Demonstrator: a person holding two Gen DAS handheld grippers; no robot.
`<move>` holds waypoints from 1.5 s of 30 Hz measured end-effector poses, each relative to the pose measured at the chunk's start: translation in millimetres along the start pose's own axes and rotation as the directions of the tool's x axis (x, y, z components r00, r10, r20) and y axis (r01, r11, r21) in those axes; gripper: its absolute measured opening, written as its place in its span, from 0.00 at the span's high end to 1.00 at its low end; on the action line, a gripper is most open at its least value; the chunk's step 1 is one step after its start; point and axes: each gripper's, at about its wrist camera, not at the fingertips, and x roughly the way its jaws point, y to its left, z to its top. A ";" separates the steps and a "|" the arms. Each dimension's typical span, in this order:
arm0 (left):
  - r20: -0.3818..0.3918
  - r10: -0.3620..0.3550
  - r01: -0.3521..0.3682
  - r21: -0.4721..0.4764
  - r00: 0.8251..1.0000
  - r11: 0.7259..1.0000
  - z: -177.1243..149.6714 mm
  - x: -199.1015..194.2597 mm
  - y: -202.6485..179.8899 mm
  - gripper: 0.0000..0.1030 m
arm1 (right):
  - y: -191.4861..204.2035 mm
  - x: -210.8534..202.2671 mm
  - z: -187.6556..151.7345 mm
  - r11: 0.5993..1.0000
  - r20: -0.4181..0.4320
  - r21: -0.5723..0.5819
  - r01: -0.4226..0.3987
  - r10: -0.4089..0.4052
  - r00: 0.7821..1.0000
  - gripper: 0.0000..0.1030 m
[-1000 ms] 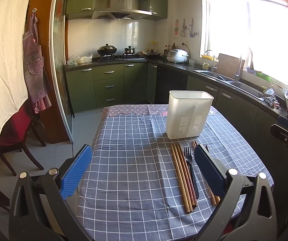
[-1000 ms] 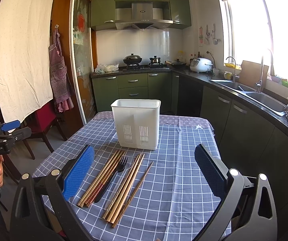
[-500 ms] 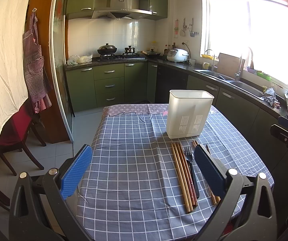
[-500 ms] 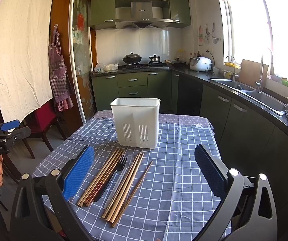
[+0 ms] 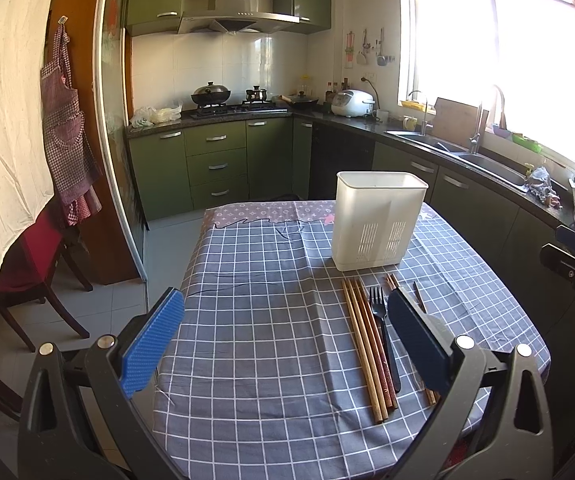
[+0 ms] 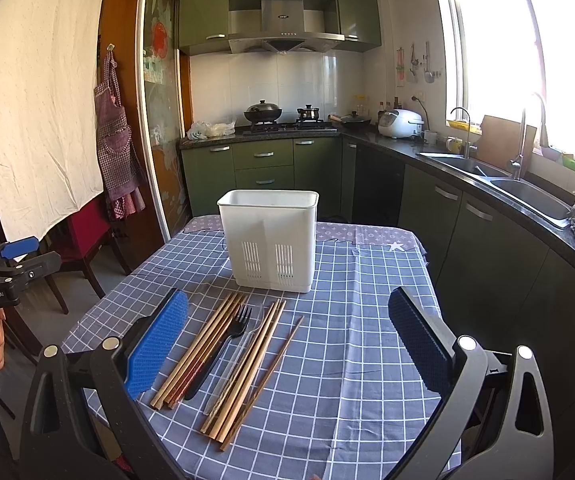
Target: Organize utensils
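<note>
Claws both gape wide and empty: left claw (image 5: 285, 344), right claw (image 6: 287, 344), above the chopsticks (image 6: 243, 364).

Green cabinets (image 6: 263, 160) line a sunlit kitchen, a bright window (image 6: 527, 60) above the sink (image 6: 527, 192).

Only the camera framing has changed, and only slightly. In the left wrist view, the white utensil holder (image 5: 379, 220) and the black fork (image 5: 379, 308) now sit a touch further toward 12 o'clock in the frame than a second ago, most of that drift coming in the last half second. In the right wrist view, the holder (image 6: 271, 236) and the chopsticks (image 6: 207, 344) have crept toward 11 o'clock. This suggests both hand-held grippers have dipped or eased forward a little.
</note>
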 end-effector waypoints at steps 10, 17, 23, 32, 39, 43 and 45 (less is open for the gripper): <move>-0.225 0.013 -0.004 0.040 0.974 0.999 0.2 86.0 -13.4 0.06 | -35.2 76.9 -2.1 0.998 -0.259 0.031 0.055 -0.045 0.965 0.04; -0.400 -0.081 0.088 0.000 0.913 0.996 2.2 147.8 -36.2 0.06 | -59.8 119.5 -3.7 0.994 -0.416 0.106 0.040 0.008 0.909 0.12; -0.504 -0.148 0.173 0.004 0.851 0.985 3.1 180.8 -78.3 0.32 | -63.9 140.5 -8.2 0.995 -0.477 0.077 0.067 -0.022 0.878 0.30; -0.634 -0.145 0.193 0.007 0.760 0.981 -11.0 218.6 -108.1 0.76 | -65.6 144.5 -17.3 0.996 -0.494 0.071 0.051 -0.009 0.869 0.32; -0.662 -0.131 0.206 0.037 0.738 0.978 -18.2 226.9 -129.1 0.85 | -68.0 142.5 -17.3 0.997 -0.487 0.069 0.042 -0.003 0.874 0.32; -0.678 -0.103 0.193 0.057 0.728 0.980 -23.4 231.9 -135.7 0.86 | -68.4 141.4 -18.2 0.997 -0.484 0.071 0.033 0.005 0.875 0.31; -0.683 -0.092 0.185 0.064 0.725 0.981 -26.2 234.8 -138.7 0.87 | -68.7 140.5 -18.8 0.997 -0.483 0.070 0.032 0.006 0.876 0.31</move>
